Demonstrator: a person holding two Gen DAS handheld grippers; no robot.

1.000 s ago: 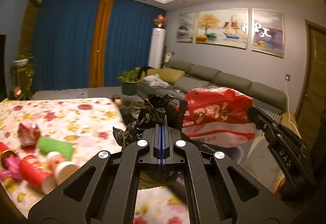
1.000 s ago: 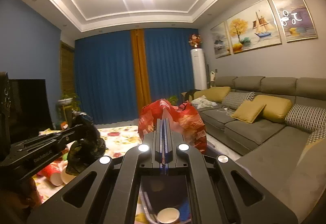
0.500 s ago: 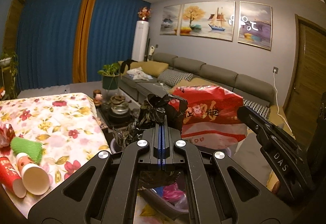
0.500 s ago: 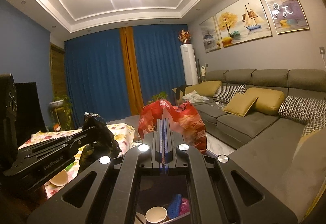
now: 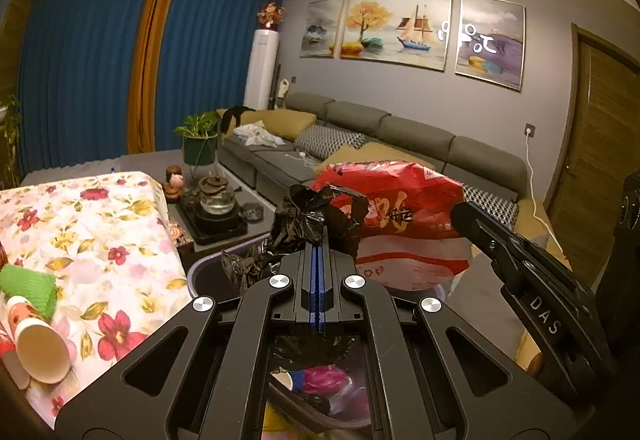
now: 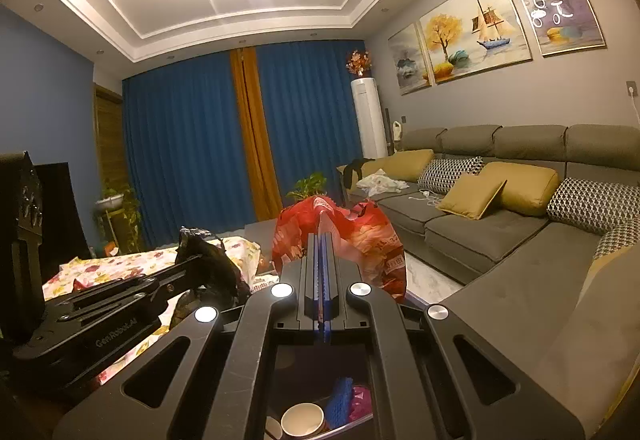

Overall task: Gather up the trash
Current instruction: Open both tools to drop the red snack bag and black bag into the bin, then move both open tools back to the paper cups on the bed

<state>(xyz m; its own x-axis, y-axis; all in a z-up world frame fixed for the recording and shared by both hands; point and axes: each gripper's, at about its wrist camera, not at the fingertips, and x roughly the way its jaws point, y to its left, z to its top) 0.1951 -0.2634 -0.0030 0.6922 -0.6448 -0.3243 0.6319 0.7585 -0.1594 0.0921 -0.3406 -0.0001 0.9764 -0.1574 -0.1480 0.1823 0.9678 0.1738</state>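
Both grippers are clamped on trash. Low in the middle of its own wrist view, the left gripper [image 5: 318, 240] has its jaws pressed together on a crumpled black plastic bag [image 5: 304, 215] that bunches up above the fingertips. To the right of it in that frame, the right gripper [image 5: 460, 209] reaches in from the lower right edge and is closed on a crinkled red and white plastic bag with printed characters [image 5: 400, 224], which hangs touching the black one. Beneath the two bags a round lavender-rimmed trash bin [image 5: 196, 272] shows at lower centre, with a paper cup and bright pink and blue scraps visible inside through the gripper frame. At the left of the frame a table covered by a white cloth with red and yellow flowers [image 5: 100, 240] carries a paper cup lying on its side [image 5: 38, 348] and, just above it, a green netted piece [image 5: 28, 284]. From the right wrist view, the red bag rises at centre above the shut fingers, while the left gripper with its black bag sits at mid left. A grey sectional sofa with mustard cushions [image 6: 500, 207] fills the right side.
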